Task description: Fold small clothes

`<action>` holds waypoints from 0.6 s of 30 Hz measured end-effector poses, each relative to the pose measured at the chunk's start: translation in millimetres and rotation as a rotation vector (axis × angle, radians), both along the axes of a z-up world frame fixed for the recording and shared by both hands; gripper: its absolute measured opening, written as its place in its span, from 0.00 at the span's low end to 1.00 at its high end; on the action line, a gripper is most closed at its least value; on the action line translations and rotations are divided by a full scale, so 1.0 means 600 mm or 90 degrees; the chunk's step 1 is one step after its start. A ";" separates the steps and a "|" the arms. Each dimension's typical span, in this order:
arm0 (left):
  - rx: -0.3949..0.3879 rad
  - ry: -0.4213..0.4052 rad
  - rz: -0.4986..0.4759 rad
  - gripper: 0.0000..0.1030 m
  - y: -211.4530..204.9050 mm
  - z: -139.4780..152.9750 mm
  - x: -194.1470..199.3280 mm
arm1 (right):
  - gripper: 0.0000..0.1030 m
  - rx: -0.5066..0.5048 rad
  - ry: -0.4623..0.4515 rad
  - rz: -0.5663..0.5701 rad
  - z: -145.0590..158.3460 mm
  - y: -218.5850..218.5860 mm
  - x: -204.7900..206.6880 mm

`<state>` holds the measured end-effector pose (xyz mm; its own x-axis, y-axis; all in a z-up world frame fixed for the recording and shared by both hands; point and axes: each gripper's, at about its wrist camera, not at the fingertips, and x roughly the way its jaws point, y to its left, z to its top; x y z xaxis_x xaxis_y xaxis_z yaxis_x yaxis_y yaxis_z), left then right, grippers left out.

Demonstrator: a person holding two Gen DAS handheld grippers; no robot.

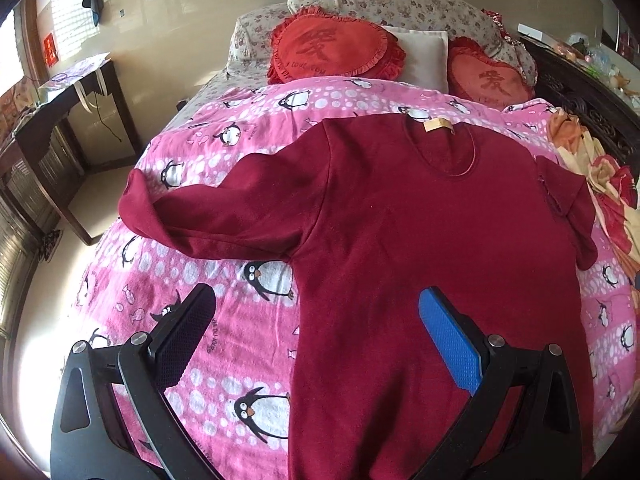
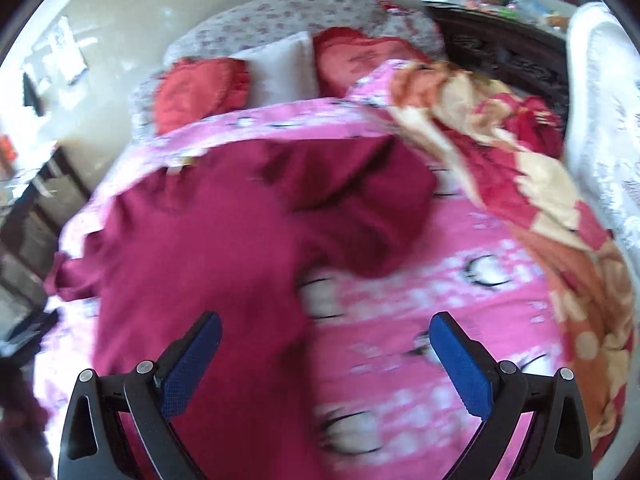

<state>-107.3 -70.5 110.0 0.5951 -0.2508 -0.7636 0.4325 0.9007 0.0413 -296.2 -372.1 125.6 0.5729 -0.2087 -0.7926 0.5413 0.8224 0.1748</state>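
A dark red long-sleeved shirt [image 1: 400, 232] lies flat on a pink penguin-print blanket [image 1: 224, 320], collar away from me, with a tan label at the neck. Its left sleeve stretches out to the left; its right sleeve is folded near the body. My left gripper [image 1: 320, 316] is open and empty, above the shirt's lower left edge. In the blurred right wrist view the shirt [image 2: 208, 248] fills the left and the blanket [image 2: 420, 320] the right. My right gripper [image 2: 326, 344] is open and empty over the shirt's right edge.
Red heart-shaped cushions [image 1: 332, 46] and floral pillows [image 1: 400, 4] lie at the head of the bed. A crumpled orange and red floral quilt [image 2: 520, 184] lies along the right side. A dark wooden desk [image 1: 60, 120] stands left of the bed.
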 end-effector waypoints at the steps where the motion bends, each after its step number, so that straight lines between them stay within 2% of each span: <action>1: -0.002 0.000 0.000 0.99 -0.001 0.001 -0.001 | 1.00 0.010 -0.011 0.013 0.010 0.019 0.007; 4: -0.010 0.008 0.003 0.99 -0.002 0.003 0.002 | 1.00 0.020 -0.022 0.045 0.025 0.061 0.028; 9: -0.016 0.009 0.009 0.99 0.001 0.004 0.004 | 1.00 -0.029 -0.001 0.090 0.029 0.121 0.088; 13: -0.014 0.005 0.010 0.99 0.005 0.007 0.007 | 1.00 -0.048 0.003 0.095 0.027 0.140 0.122; 18: -0.009 0.008 0.015 0.99 0.009 0.006 0.012 | 1.00 -0.042 0.011 0.106 0.014 0.148 0.152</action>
